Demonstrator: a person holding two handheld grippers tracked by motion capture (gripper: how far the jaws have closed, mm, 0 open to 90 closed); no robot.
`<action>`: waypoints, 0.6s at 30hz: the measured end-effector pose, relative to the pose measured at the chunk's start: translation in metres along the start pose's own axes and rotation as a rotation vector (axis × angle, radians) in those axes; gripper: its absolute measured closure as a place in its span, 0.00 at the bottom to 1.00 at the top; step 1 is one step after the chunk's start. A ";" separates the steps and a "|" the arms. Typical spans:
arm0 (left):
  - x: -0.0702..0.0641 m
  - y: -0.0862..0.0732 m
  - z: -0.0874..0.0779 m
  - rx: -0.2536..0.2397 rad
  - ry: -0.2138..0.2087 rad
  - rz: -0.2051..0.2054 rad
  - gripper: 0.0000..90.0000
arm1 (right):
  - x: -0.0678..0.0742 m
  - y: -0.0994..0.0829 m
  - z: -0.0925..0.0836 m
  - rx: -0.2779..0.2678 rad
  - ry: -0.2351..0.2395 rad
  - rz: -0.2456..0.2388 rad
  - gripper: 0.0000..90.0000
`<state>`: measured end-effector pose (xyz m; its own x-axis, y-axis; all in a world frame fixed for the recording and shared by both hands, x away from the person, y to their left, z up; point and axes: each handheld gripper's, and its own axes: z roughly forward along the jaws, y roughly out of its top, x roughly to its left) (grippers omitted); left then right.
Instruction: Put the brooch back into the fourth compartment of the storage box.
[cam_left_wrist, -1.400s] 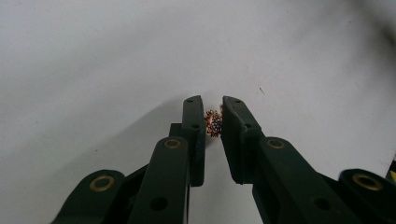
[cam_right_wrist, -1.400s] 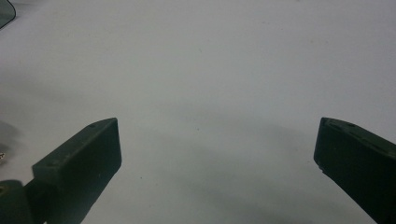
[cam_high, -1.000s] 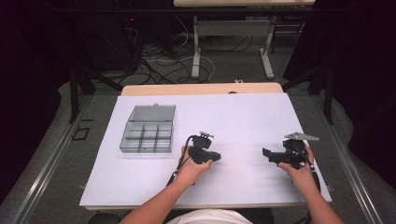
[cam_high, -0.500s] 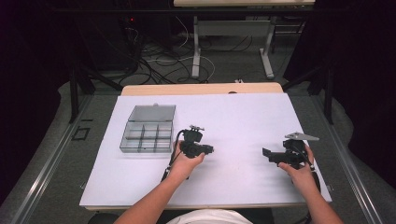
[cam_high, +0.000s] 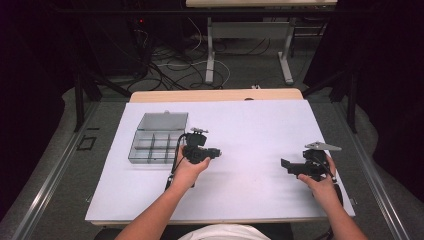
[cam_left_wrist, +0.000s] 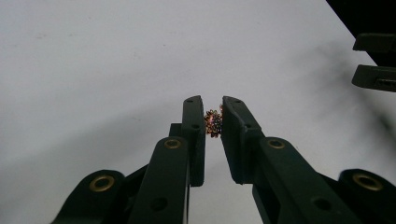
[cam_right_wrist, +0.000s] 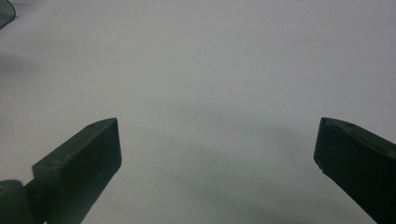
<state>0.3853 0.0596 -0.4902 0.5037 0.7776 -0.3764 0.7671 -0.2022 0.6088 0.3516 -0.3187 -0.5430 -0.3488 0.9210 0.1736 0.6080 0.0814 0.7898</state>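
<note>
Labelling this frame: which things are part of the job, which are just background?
In the job:
- left gripper, fingers shut on a small sparkly ornament
- clear compartment box, lid open
- right gripper, open, idle over the white table

Lying about:
- floor cables
- far table's legs

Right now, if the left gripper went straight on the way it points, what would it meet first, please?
Probably nothing but bare sheet. The left gripper, shut on a small sparkly bead, points across the white sheet toward the right gripper, which sits off to one side of that line. Depth is hard to judge.
</note>
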 end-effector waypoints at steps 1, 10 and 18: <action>0.001 0.000 -0.002 -0.003 0.005 0.002 0.89 | 0.000 0.000 0.000 0.000 0.000 0.001 0.01; 0.012 0.002 -0.021 -0.040 0.020 -0.020 0.89 | 0.000 0.000 0.000 0.000 0.000 0.001 0.01; 0.028 0.003 -0.044 -0.070 0.040 -0.049 0.89 | 0.000 0.000 0.000 0.001 0.001 -0.002 0.01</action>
<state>0.3838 0.1068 -0.4681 0.4491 0.8087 -0.3798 0.7600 -0.1223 0.6383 0.3513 -0.3182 -0.5434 -0.3504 0.9206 0.1726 0.6083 0.0836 0.7893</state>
